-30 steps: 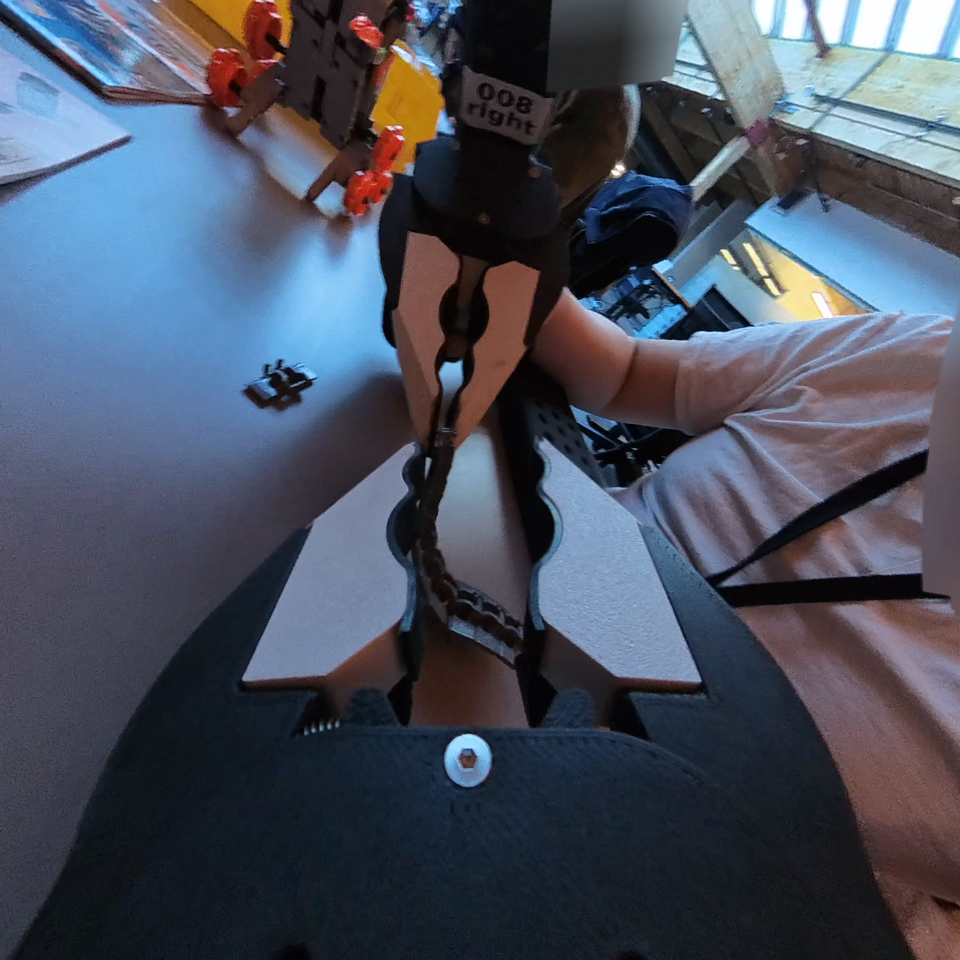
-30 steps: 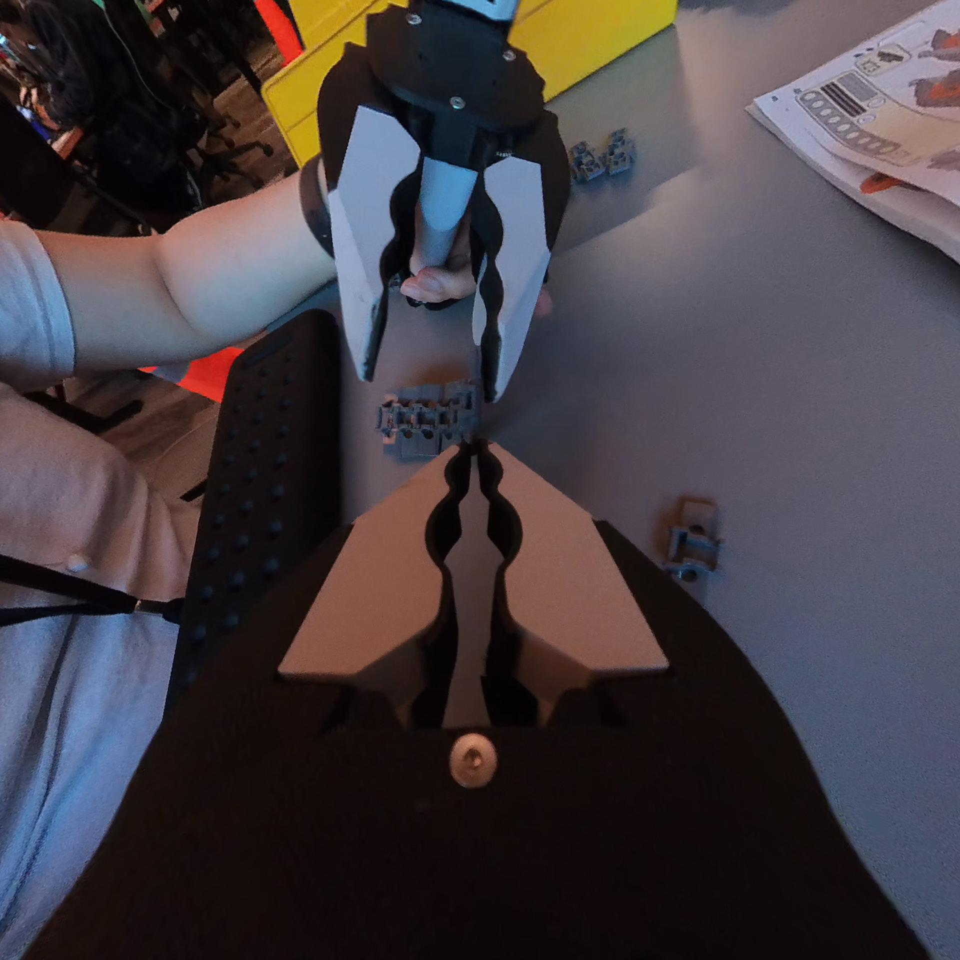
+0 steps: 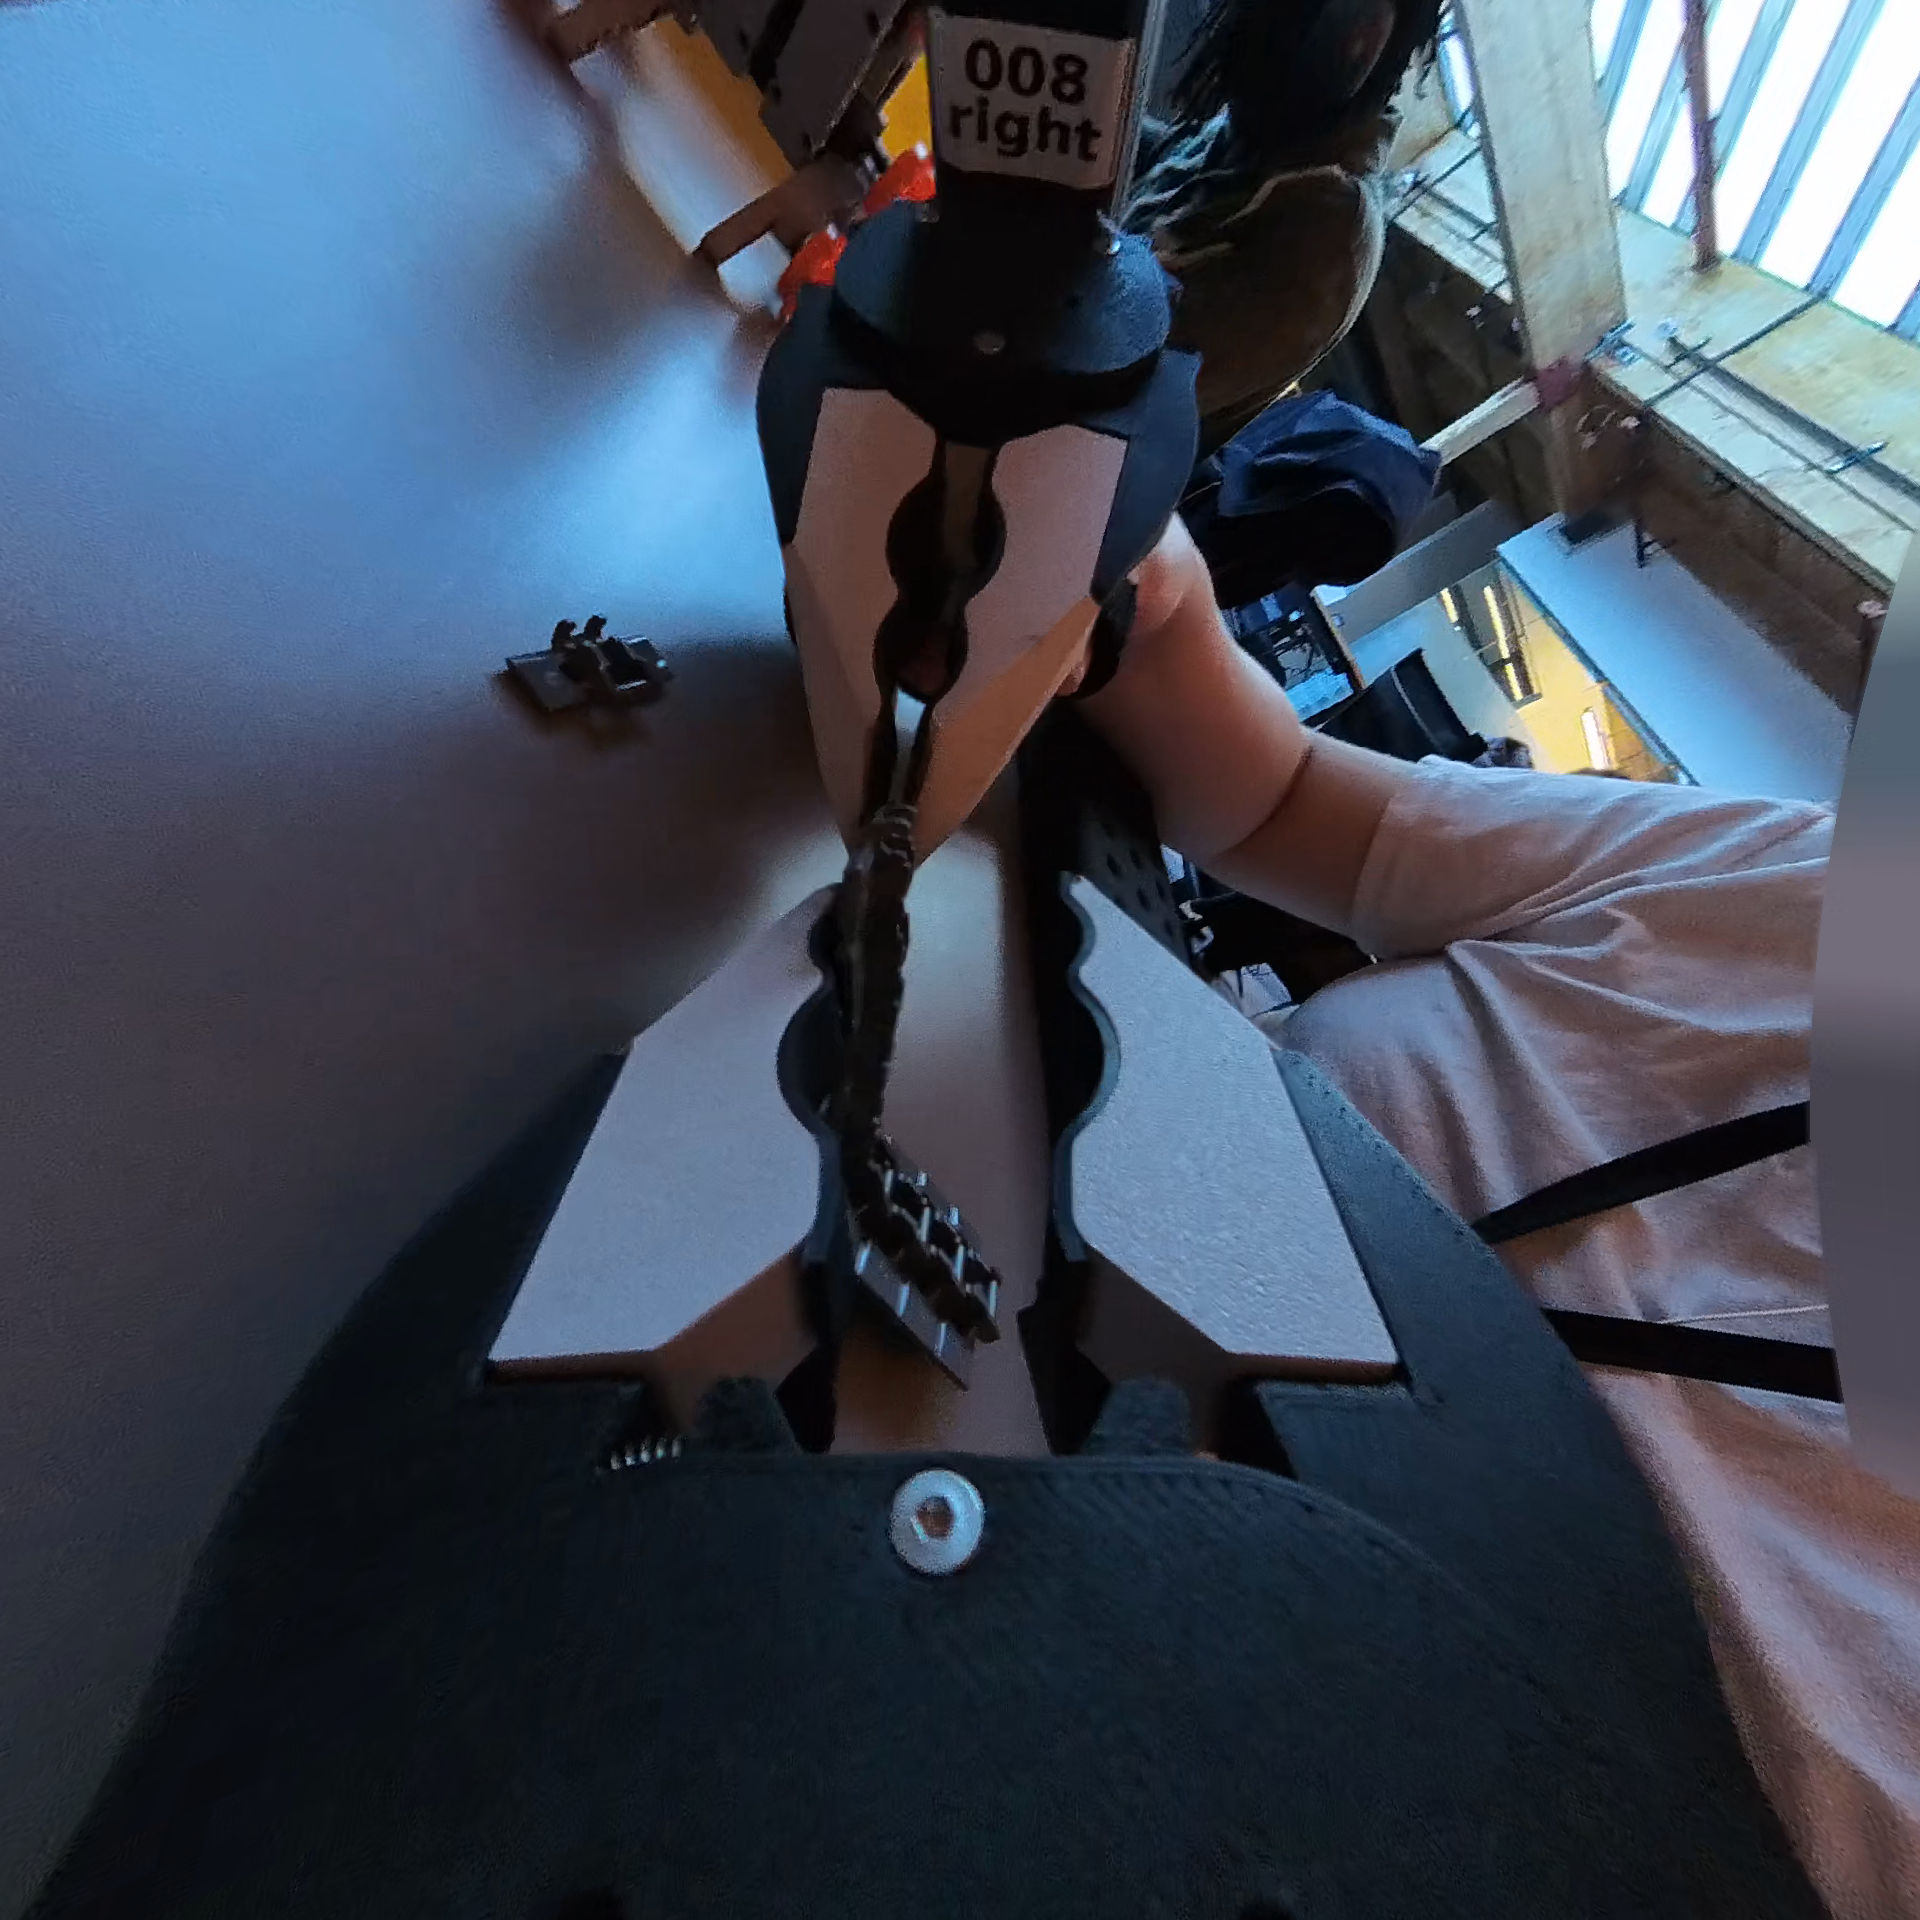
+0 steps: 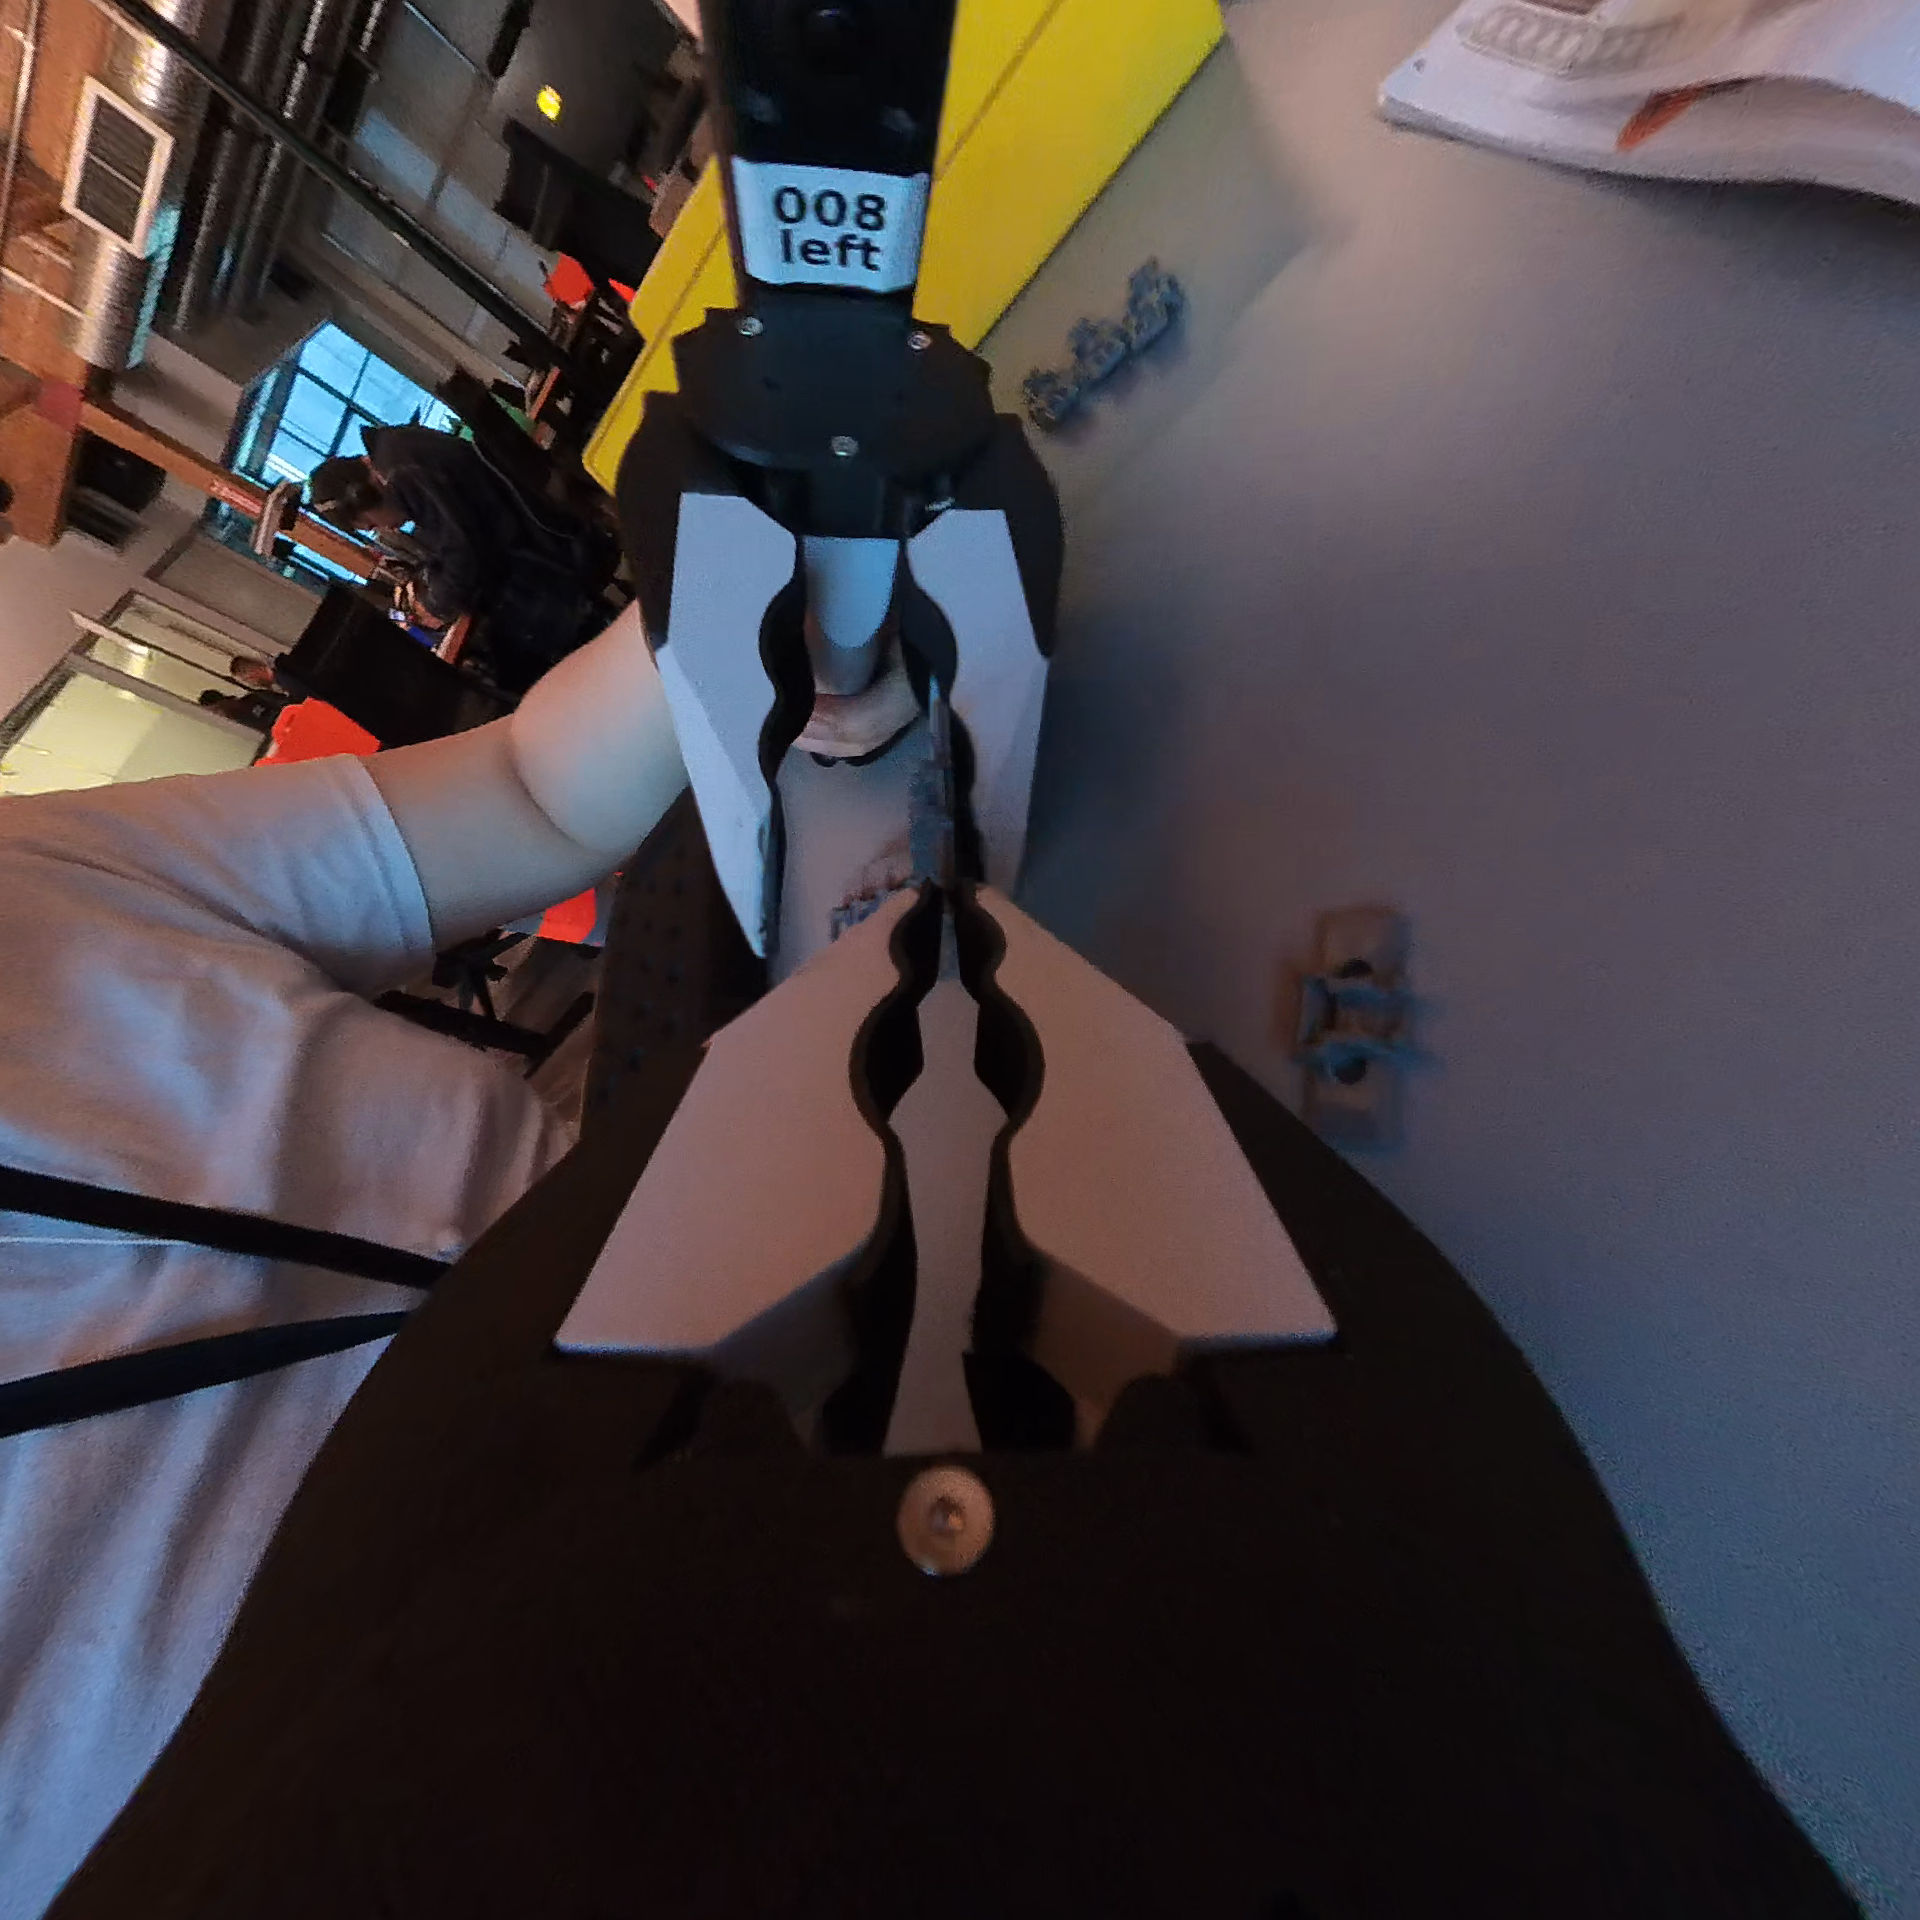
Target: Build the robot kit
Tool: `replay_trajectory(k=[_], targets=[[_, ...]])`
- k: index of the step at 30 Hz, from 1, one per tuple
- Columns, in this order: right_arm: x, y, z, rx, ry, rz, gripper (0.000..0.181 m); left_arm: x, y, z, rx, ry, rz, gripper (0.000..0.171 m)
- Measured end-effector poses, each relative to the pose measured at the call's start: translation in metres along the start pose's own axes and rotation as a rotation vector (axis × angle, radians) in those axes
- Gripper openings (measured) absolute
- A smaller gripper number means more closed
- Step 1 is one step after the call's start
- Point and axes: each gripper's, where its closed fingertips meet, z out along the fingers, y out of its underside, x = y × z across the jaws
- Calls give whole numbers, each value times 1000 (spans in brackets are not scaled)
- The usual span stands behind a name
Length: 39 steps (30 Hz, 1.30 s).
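A short dark grey chain of linked track pieces [image 3: 883, 1039] hangs above the grey table [image 3: 312, 935] between the two grippers. My right gripper [image 4: 943, 896] is shut on the chain's far end [image 4: 932, 821]; it also shows in the left wrist view [image 3: 885, 823]. My left gripper [image 3: 945, 904] is open around the chain, which leans against its left finger [image 3: 675, 1174] with its free end down near the palm. In the right wrist view the left gripper [image 4: 878, 909] faces mine, its jaws apart.
A loose track piece [image 3: 587, 665] lies on the table; another loose piece [image 4: 1351, 1023] and a short chain [image 4: 1107, 348] lie farther off. A yellow box [image 4: 987, 208], a booklet [image 4: 1662, 104], a black perforated strip [image 4: 655, 935] and a person's arm [image 3: 1247, 769] are nearby.
Both grippers have lifted and tilted and come closer together. The chain now hangs edge-on between them. The left jaws stay apart and the right jaws stay shut.
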Motion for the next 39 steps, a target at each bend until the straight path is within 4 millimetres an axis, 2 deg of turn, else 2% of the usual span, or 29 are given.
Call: replay_trajectory(k=[2, 4, 9, 12, 15, 19, 20, 22, 24, 26, 28, 31, 33, 39], targets=[[0, 1, 2, -2, -10, 14, 1, -3, 3, 1, -18, -21, -4, 26], [3, -1, 2, 6, 4, 22, 1, -4, 4, 1, -20, -33, -6, 25], [0, 4, 2, -19, -24, 49, 6, -10, 8, 2, -49, -67, -21, 6], [1, 2, -4, -31, 13, 2, 12, -9, 9, 2, -50, -62, -21, 6], [-2, -9, -22, -19, 63, -132, 13, -9, 8, 1, -47, -57, -22, 6], [38, -16, -52, -96, 376, -518, 20, -9, 9, 2, -54, -58, -22, 6], [46, -12, -54, -132, 401, -564, 21, -9, 9, 2, -55, -59, -20, 6], [53, -1, -49, -166, 367, -495, 22, -9, 9, 2, -53, -61, -18, 6], [52, 5, -43, -179, 314, -405, 22, -9, 8, 1, -49, -64, -16, 6], [53, 5, -42, -181, 342, -426, 22, -10, 8, 1, -47, -71, -10, 6], [55, 2, -43, -186, 405, -498, 22, -10, 9, 2, -52, -75, -12, 6], [45, 0, -39, -213, 464, -723, 20, -10, 9, 1, -52, -74, -13, 6], [51, 3, -42, -298, 553, -828, 18, -10, 9, 1, -51, -73, -17, 6], [64, 10, -43, -293, 549, -643, 25, -11, 10, 1, -55, -76, -19, 7]])
